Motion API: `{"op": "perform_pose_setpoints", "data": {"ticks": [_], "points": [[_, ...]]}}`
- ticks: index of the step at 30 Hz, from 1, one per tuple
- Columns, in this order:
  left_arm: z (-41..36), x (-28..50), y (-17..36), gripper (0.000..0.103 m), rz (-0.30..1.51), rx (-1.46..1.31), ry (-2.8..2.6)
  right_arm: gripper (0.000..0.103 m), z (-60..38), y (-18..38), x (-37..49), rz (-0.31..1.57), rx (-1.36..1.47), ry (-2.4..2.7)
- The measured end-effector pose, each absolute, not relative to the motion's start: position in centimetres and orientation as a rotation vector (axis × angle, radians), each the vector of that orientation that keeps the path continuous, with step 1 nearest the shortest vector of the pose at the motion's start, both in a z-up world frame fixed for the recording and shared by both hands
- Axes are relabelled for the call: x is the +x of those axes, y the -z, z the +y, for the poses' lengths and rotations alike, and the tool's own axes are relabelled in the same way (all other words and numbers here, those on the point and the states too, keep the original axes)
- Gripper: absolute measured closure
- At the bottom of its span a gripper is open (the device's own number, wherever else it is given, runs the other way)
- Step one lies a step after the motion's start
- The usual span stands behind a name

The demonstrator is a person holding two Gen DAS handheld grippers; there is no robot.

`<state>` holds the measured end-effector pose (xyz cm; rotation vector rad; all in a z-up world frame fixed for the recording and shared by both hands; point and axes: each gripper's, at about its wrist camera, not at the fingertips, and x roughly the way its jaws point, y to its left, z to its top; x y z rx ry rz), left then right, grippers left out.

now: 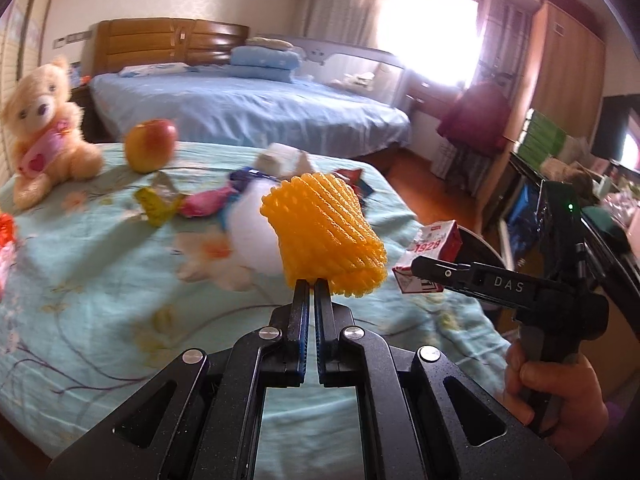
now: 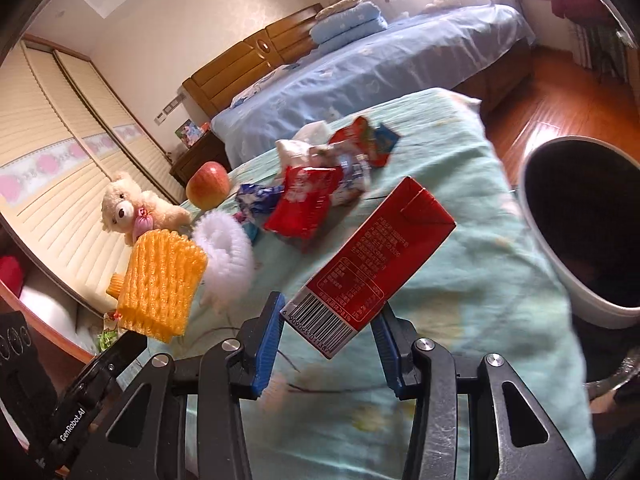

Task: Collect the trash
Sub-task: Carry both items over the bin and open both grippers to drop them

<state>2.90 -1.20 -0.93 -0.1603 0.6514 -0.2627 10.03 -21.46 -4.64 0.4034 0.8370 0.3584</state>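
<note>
My left gripper (image 1: 311, 285) is shut on a yellow foam fruit net (image 1: 325, 236) and holds it above the bed; the net also shows in the right wrist view (image 2: 160, 284). My right gripper (image 2: 329, 314) is shut on a red drink carton (image 2: 376, 264), held tilted above the bedspread; the carton shows in the left wrist view (image 1: 430, 254). A white-rimmed dark bin (image 2: 584, 232) stands to the carton's right. A white foam net (image 2: 224, 256) and several snack wrappers (image 2: 312, 196) lie on the bedspread.
A teddy bear (image 1: 44, 128) and an apple (image 1: 150, 144) sit at the far side of the floral bedspread (image 1: 100, 280). A blue bed (image 1: 248, 108) stands behind. Wooden floor (image 2: 560, 108) lies to the right, with a wardrobe (image 1: 568, 76) and cluttered shelves.
</note>
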Motion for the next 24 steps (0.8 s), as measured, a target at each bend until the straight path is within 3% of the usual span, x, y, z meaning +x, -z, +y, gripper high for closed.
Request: {"op": "perform_pose_setpoints", "data": {"ticks": [24], "points": [[-14.4,6.7,2.1,0.100,0.735,-0.023,0.470,0.058,-32.6,4.8,8.7,0.802,0.380,-0.191]]}}
